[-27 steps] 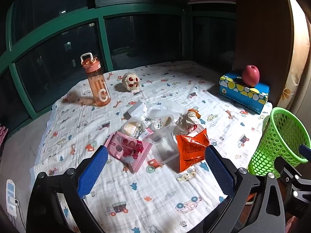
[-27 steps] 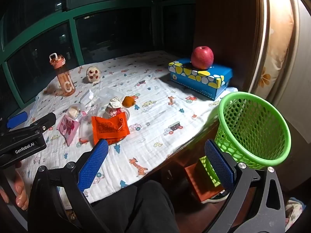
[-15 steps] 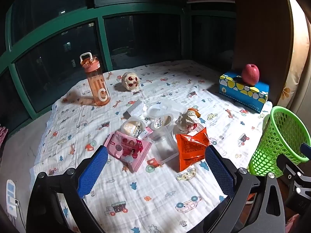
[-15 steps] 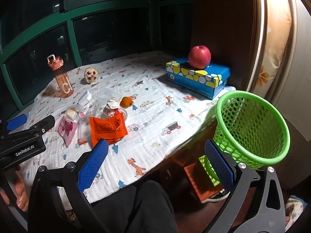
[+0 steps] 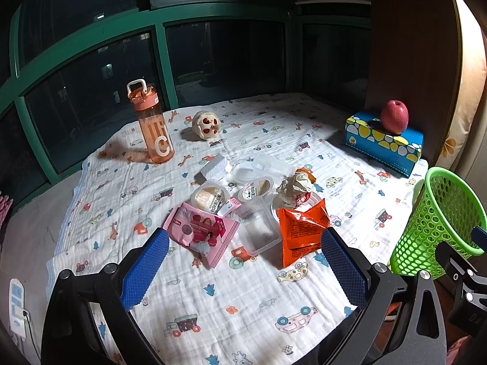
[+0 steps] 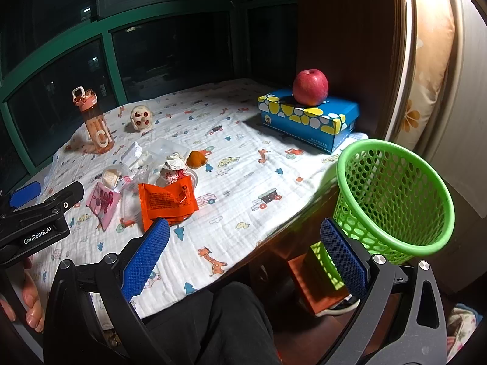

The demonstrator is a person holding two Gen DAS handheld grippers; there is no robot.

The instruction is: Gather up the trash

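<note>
Left gripper point(image 5: 243, 261) and right gripper point(image 6: 245, 254), both spread apart and empty, above the desk's near edge; orange wrapper point(image 5: 303, 232) mid-desk, green basket point(image 6: 392, 194) beyond the right edge.

Looks like somebody's home at night, probably a bay-window nook off a bedroom. Green-framed windows point(image 5: 158, 70) wrap the far side, all dark outside. The ledge is covered with a kids' cartoon-print blanket point(image 5: 243, 289), and a floral pillow point(image 6: 426, 70) stands against the wall on the right. Household stuff sits around: a water bottle point(image 5: 153, 127), a tissue box point(image 6: 307, 118) with an apple point(image 6: 310, 86) on top.
</note>
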